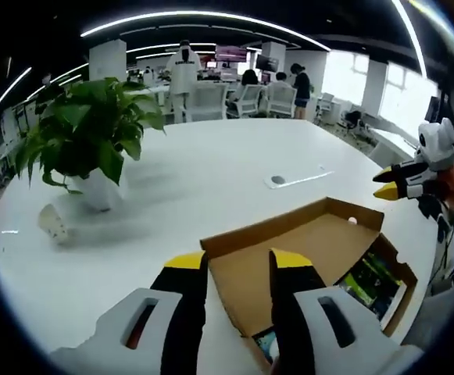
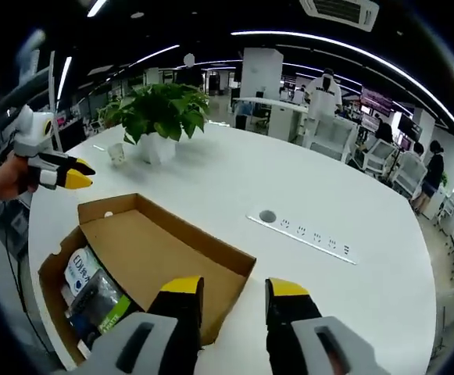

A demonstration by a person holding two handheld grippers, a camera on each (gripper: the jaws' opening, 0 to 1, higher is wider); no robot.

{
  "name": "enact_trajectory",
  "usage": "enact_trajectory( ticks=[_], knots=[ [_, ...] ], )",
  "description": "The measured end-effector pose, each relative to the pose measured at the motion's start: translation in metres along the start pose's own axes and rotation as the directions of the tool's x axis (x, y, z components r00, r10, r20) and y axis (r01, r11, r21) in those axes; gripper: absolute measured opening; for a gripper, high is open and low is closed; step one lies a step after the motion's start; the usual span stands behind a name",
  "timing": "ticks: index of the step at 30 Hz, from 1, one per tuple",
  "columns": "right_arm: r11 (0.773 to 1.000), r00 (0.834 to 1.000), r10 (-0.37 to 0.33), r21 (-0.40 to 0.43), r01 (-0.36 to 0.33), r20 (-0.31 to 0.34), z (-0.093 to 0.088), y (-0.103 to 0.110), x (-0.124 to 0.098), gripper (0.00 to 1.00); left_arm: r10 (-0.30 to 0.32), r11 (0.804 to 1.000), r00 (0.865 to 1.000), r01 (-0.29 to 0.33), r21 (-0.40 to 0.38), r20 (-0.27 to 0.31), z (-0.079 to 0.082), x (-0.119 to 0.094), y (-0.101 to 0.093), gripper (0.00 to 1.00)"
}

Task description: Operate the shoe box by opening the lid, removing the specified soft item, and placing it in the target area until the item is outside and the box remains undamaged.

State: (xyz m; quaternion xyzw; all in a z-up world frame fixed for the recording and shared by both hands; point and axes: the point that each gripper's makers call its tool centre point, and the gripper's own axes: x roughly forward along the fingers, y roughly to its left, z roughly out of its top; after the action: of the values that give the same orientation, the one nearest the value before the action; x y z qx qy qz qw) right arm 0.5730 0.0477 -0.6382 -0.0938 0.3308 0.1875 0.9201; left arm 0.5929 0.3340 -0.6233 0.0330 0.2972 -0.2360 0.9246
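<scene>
Lid (image 2: 172, 242) of shoe box (image 2: 55, 273) at the table's (image 2: 352, 203) near edge lies open; soft packaged item (image 2: 94, 301) inside looks light and pliable, so grip its middle; left gripper (image 1: 238, 262) and right gripper (image 2: 230, 289) hover apart, empty.

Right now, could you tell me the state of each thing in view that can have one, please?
shoe box: open, upright on the table, items inside.
lid: swung back, lying flat, still attached.
left gripper: jaws apart, over the lid, holding nothing.
right gripper: jaws apart, over the lid's edge, holding nothing.
potted plant: upright.
small cup: lying on its side in the left gripper view.
</scene>
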Motion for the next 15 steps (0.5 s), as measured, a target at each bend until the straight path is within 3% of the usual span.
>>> enact_trajectory(
  ticks=[6,15],
  knots=[
    [1.000,1.000,0.006,0.005,-0.006,0.002,-0.013,0.005,-0.018,0.28,-0.043,0.999,0.999,0.043,-0.015,0.029,-0.009,-0.027,-0.014,0.31],
    [1.000,0.999,0.023,0.018,-0.023,0.023,-0.036,0.023,-0.049,0.28,-0.054,0.998,0.997,0.056,-0.021,0.051,-0.033,-0.062,-0.030,0.32]
  ],
)
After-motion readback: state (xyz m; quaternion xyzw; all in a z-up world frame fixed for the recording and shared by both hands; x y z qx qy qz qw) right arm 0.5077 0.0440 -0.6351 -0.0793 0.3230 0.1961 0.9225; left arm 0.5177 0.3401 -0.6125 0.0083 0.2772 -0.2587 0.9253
